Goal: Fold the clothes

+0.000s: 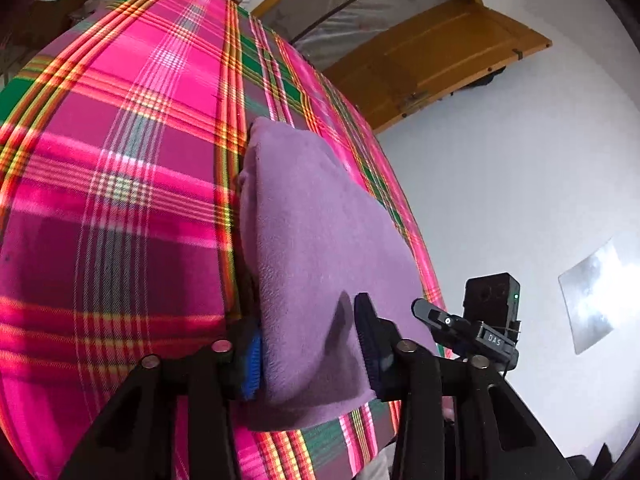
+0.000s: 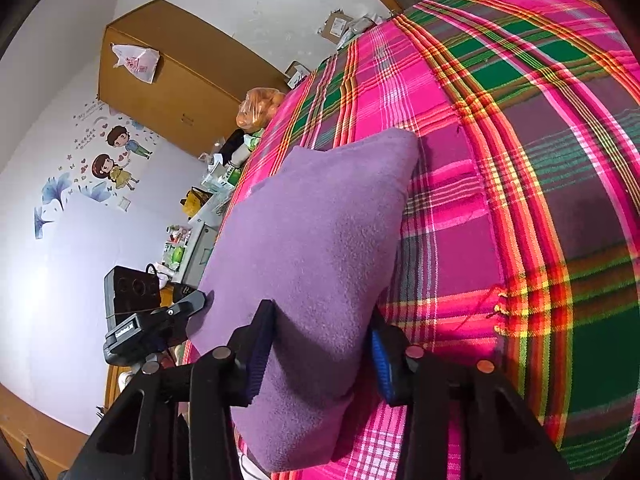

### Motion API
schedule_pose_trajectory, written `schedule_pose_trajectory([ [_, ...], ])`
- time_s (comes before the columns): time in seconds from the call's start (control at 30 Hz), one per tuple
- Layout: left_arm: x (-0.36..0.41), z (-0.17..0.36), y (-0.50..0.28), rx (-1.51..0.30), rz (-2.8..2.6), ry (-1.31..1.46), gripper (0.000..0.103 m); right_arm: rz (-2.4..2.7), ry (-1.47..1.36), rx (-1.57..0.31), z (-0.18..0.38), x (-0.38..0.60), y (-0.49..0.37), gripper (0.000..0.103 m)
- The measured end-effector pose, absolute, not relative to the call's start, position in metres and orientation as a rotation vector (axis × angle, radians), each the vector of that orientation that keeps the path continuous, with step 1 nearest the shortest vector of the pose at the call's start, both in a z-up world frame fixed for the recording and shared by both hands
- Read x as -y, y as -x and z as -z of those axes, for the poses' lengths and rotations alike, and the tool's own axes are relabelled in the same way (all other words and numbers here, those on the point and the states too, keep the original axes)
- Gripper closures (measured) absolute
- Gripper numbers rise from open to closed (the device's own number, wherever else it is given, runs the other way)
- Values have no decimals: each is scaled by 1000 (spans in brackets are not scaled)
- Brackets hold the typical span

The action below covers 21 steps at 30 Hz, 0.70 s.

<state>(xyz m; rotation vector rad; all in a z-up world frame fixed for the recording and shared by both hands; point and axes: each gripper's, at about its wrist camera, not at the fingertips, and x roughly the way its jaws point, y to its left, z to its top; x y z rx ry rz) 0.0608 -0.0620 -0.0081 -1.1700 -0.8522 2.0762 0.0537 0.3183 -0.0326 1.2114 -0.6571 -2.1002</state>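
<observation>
- A bed under a pink plaid blanket [image 1: 120,200] fills our view.
- The purple fleece garment [image 1: 312,240] lies on it, its long axis running away from us.
- We clamp its near edge with both: left tool [image 1: 310,354], right tool [image 2: 320,354].

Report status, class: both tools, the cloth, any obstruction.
Left tool shut on purple cloth. Right tool shut on same cloth. Cloth folded, lying on plaid bed. Nothing in the way.

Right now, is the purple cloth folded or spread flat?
Folded: the purple cloth forms a thick, compact bundle with layered edges on the plaid sheet.
</observation>
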Motion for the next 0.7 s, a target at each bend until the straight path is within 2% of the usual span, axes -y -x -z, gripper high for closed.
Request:
schedule_pose_trajectory([
  [0.2,60,2,-63,843,-2114,1147,80,2118,-1196,638,29,-316,-55,67],
  [0.37,58,-11,-67,805,-2154,1109,82,2137,-1167,628,22,-317,-55,71],
  [0.7,69,-56,-59,714,-2261,977,82,2194,-1002,470,-35,-298,-43,72],
])
